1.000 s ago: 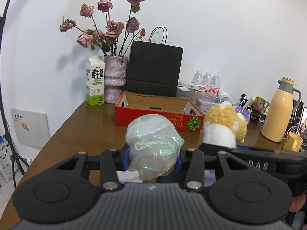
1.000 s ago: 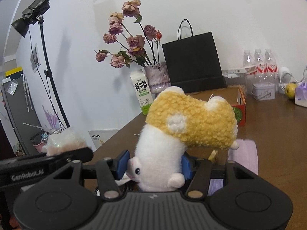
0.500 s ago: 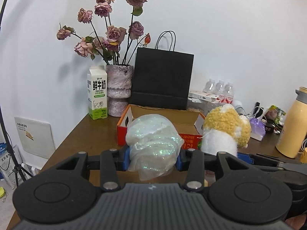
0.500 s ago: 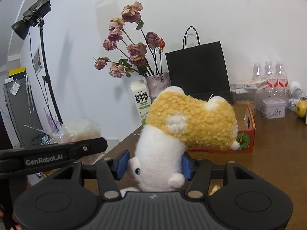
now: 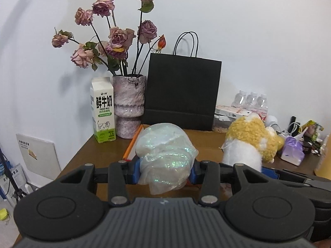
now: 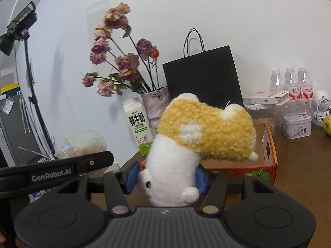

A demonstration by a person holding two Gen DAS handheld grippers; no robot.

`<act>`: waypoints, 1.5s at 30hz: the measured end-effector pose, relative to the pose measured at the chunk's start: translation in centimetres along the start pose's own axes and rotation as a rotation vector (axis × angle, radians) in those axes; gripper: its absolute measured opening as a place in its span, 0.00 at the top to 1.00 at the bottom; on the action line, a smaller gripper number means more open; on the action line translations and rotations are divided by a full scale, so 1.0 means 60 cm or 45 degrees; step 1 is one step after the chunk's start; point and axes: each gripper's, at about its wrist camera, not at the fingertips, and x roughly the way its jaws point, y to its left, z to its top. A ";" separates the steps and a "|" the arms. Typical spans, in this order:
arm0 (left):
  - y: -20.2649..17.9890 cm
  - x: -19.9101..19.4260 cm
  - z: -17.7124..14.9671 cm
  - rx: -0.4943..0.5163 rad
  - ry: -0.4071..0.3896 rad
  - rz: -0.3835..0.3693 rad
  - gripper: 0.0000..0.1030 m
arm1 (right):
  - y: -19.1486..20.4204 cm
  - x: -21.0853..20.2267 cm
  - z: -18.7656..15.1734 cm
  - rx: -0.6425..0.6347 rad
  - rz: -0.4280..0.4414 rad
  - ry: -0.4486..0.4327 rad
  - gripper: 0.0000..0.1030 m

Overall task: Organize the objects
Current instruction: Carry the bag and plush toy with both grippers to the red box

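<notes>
My left gripper is shut on a crumpled iridescent plastic bundle, held above the near edge of the red cardboard box. My right gripper is shut on a white and yellow plush toy, which hangs upside down over the same red cardboard box. In the left wrist view the plush toy shows to the right of the bundle. In the right wrist view the bundle shows at the left, above the other gripper's arm.
On the brown table stand a milk carton, a vase of dried roses and a black paper bag behind the box. Water bottles, a tin and small clutter are at the right. A light stand is left.
Both grippers have moved forward and slightly up toward the red box with their loads; the box, bag and vase look closer and the box now lies beneath the held objects.
</notes>
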 end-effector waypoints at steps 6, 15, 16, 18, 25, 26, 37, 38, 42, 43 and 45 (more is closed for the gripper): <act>-0.010 0.049 0.026 0.006 0.011 0.018 0.59 | -0.027 0.047 0.027 0.022 -0.001 0.000 0.47; -0.026 0.104 0.051 0.027 0.016 0.033 0.59 | -0.058 0.103 0.062 0.021 -0.028 0.013 0.47; -0.028 0.110 0.054 0.029 0.020 0.032 0.59 | -0.062 0.109 0.067 0.024 -0.027 0.015 0.47; -0.034 0.123 0.060 0.040 0.027 0.029 0.59 | -0.070 0.124 0.076 0.027 -0.026 0.025 0.47; -0.052 0.183 0.071 0.084 0.084 0.068 0.59 | -0.097 0.178 0.092 0.040 -0.057 0.066 0.47; -0.051 0.194 0.072 0.074 0.099 0.073 0.59 | -0.102 0.185 0.093 0.047 -0.057 0.075 0.47; -0.032 0.329 0.071 -0.019 0.242 0.242 0.59 | -0.136 0.250 0.082 0.025 -0.090 0.164 0.47; -0.030 0.340 0.066 -0.031 0.250 0.252 0.59 | -0.137 0.255 0.079 0.013 -0.097 0.177 0.47; -0.025 0.375 0.054 -0.054 0.292 0.270 0.59 | -0.141 0.273 0.066 -0.018 -0.127 0.220 0.47; -0.025 0.382 0.053 -0.057 0.293 0.267 0.59 | -0.142 0.278 0.062 -0.023 -0.135 0.232 0.47; -0.028 0.390 0.051 -0.052 0.290 0.274 0.59 | -0.145 0.288 0.055 -0.026 -0.151 0.256 0.47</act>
